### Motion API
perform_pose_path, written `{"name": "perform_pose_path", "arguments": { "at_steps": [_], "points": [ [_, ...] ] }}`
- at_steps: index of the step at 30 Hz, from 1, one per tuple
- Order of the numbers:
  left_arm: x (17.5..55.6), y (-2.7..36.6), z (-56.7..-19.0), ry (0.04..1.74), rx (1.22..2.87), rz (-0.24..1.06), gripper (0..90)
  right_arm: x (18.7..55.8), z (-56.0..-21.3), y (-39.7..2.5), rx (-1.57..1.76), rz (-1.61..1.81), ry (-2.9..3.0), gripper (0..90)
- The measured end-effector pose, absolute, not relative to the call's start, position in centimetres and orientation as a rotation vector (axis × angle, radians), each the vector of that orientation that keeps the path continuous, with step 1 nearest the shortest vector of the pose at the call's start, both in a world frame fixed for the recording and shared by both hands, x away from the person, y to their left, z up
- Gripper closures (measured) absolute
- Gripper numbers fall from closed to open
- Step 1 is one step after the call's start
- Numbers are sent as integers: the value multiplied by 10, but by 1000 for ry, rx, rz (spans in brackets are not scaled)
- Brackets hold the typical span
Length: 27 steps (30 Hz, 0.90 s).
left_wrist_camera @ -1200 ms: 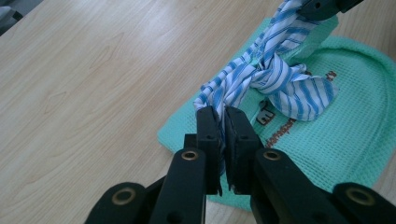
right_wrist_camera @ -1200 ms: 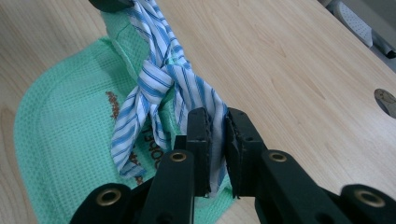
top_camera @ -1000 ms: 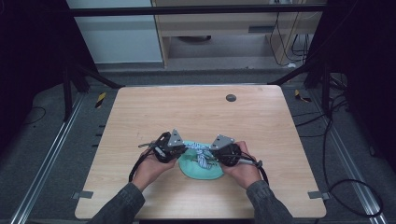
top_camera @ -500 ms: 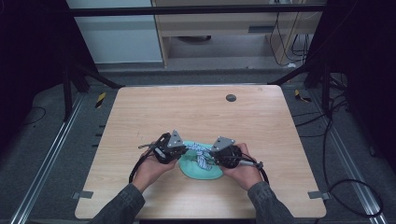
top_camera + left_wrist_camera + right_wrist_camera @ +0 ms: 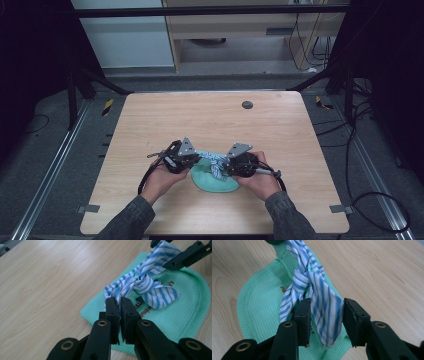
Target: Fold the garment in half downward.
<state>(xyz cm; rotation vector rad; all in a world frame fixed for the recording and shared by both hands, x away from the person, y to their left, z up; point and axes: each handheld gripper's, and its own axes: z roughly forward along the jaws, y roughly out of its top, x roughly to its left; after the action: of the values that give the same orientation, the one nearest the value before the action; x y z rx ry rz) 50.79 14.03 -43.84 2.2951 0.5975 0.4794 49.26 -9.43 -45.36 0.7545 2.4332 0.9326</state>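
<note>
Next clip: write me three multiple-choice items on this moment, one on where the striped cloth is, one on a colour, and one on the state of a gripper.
1. The striped cloth lies over:
A. a green mat
B. a metal tray
C. a cardboard box

2. The cloth's stripes are:
A. red and black
B. blue and white
C. all yellow

3. The right gripper is:
A. shut on a pen
B. gripping the table edge
C. open around a cloth end

Answers: 1 A, green waffle weave shows beneath the knot; 2 B, both gripper views show it; 3 C, gaps flank the cloth between its jaws.
</note>
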Motion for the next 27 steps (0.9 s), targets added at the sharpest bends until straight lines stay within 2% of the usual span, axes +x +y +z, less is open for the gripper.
{"name": "perform_pose_path", "arguments": {
  "at_steps": [4,5,9,14,17,21,27],
  "points": [
    [509,140,-435,599,2285,482,858,492,-451,-95,757,943,2426,663],
    [508,140,-434,595,2288,486,858,491,-448,-95,746,938,2422,726],
    [504,140,-435,587,2279,484,856,488,-446,-96,717,914,2398,776],
    [500,140,-440,574,2292,480,856,483,-451,-94,690,879,2417,731],
    [496,140,-444,570,2293,478,855,479,-455,-93,696,883,2424,650],
    [492,141,-448,566,2300,480,853,474,-456,-91,687,889,2426,706],
    [485,144,-456,578,2285,462,845,470,-456,-92,681,892,2424,674]
  ]
}}
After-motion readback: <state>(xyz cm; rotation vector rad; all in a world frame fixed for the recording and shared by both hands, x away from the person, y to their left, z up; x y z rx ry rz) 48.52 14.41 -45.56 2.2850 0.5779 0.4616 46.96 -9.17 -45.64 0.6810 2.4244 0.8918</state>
